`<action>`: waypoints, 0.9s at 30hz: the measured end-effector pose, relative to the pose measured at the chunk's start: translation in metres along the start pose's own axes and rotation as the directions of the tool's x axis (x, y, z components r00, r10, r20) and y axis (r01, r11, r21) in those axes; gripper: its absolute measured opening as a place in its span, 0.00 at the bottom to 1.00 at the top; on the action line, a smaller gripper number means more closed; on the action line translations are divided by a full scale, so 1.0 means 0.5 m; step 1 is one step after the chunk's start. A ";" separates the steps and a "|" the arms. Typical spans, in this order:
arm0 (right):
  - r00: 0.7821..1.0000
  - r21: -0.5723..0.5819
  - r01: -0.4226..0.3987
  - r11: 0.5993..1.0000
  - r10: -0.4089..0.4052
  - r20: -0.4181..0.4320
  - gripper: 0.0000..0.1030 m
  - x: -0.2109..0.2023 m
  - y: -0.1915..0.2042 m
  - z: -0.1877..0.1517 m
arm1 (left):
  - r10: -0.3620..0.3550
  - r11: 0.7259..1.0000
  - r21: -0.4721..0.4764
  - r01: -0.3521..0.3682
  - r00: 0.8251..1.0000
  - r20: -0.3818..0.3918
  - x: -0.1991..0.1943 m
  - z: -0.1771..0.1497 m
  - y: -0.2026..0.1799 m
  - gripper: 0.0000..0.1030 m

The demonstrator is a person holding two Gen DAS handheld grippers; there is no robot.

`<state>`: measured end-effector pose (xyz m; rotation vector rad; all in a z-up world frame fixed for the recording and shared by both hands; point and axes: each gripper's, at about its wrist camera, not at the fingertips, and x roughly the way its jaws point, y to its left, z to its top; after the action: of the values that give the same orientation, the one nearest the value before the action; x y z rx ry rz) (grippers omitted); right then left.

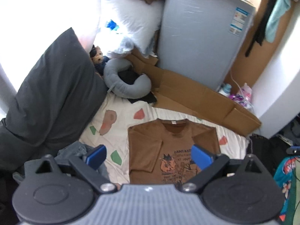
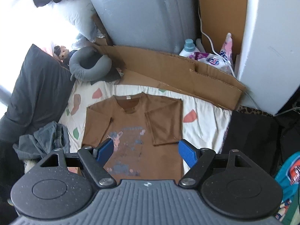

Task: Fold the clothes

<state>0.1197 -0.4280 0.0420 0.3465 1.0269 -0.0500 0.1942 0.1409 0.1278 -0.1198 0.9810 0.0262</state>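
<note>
Hovering above the brown T-shirt [image 2: 131,123], sleeves folded in on the bedsheet [image 2: 206,123], we hold left gripper [image 1: 150,157] and right gripper [image 2: 146,150] released, grey trousers [image 2: 46,138] at nine o'clock.

Strong daylight floods in from the upper left of both fisheye views; there the picture burns out to plain white, swallowing the edge of the puffy white pillow [image 1: 129,18] and the rim of the dark grey cushion [image 1: 54,101]; the middle is evenly lit, with soft, faint shadows on the cream patterned bedsheet [image 2: 206,123]; the tall grey appliance panel [image 2: 142,13] shows pale streaky sheen; straight lines bow outward toward the rounded, dark corners; slight blur softens the print on the flat brown T-shirt [image 2: 131,123]; the right side is dim.
</note>
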 end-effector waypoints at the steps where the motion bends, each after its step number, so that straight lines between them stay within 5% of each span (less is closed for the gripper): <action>1: 1.000 -0.001 0.003 1.000 -0.003 0.003 0.79 -0.011 -0.004 -0.011 | -0.001 1.000 0.000 0.001 1.000 0.006 -0.011 0.003 0.000 0.95; 11: 0.999 -0.004 0.005 1.000 -0.005 0.033 0.79 -0.062 -0.031 -0.093 | -0.007 1.000 0.003 0.007 0.998 0.055 -0.065 -0.037 0.023 0.95; 27: 0.995 -0.017 -0.022 1.000 0.023 0.097 0.79 -0.086 -0.038 -0.201 | 0.005 1.000 -0.031 -0.004 0.999 0.032 0.044 -0.273 0.057 0.95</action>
<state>0.0099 -0.4201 0.0264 0.3377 0.9268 -0.0380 0.0914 0.1533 0.0321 -0.1456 0.9494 0.0470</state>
